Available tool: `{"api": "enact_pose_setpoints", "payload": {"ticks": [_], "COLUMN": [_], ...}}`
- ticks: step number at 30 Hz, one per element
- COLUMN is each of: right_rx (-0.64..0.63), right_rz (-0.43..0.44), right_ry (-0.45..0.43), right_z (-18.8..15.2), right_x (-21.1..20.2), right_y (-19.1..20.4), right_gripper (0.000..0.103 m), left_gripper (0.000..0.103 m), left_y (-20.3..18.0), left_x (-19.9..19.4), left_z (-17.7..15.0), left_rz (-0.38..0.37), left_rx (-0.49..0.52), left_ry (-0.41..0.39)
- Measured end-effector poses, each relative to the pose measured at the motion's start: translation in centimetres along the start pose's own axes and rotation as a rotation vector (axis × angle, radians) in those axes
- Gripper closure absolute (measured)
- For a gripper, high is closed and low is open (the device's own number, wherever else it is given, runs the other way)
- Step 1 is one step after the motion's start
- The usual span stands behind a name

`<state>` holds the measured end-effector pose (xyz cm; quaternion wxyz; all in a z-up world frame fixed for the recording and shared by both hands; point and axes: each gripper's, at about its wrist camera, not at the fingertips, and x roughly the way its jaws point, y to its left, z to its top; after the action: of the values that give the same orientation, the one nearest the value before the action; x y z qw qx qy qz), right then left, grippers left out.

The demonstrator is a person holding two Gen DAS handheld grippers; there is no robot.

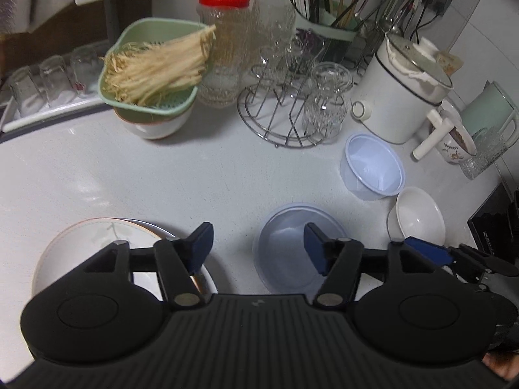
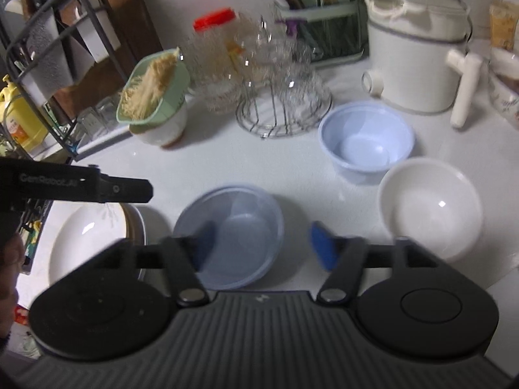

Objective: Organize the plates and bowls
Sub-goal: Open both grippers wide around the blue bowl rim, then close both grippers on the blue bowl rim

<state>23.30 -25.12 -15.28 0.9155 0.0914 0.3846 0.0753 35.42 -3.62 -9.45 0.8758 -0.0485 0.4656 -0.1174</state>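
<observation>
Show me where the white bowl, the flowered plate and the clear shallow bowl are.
white bowl (image 2: 431, 209): right wrist view, inner bottom.
flowered plate (image 1: 87, 243): left wrist view, inner face near the flower.
clear shallow bowl (image 2: 240, 230): right wrist view, inner bottom.

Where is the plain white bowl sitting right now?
The white bowl sits on the counter at the right of both views, beside the deep blue plastic bowl, in front of the white cooker.
</observation>
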Motion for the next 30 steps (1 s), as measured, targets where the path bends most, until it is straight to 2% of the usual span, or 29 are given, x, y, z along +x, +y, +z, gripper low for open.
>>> {"api": "enact_pose_setpoints", "payload": {"ticks": [4,10,20,25,30], "right_rx": [-0.024,-0.048,-0.044,-0.072,-0.030], "right_rz": [0.011,0.006,-0.025,-0.080,-0.096], "right_ry": [-0.040,-0.084,-0.129,-0.169,-0.146], "right_z": [0.6,1.2,1.4,1.6,1.4], "right_x": [-1.9,-4.3,-6.5,-7.2,-7.0], "right_y": [0.3,0.4,-0.9,-1.9,-3.8], "right_gripper": [0.031,0.031,0.031,0.031,0.031], "left_gripper": [0.022,0.011,0.009,0.009,0.009], "left_y": [-0.2,-1.5,-3.4,-4.9,-6.8], "left_x": [-2.1,-4.7,-4.9,-3.6,-2.1], "left_z": [-0.2,-1.0,-0.7,-0.3,-0.2], "left_rz": [0.017,0.041,0.024,0.003,-0.019], "left_rx": [-0.007,0.024,0.012,0.023,0.054], "left_ry": [-0.037,-0.066,-0.095,-0.086,-0.066]}}
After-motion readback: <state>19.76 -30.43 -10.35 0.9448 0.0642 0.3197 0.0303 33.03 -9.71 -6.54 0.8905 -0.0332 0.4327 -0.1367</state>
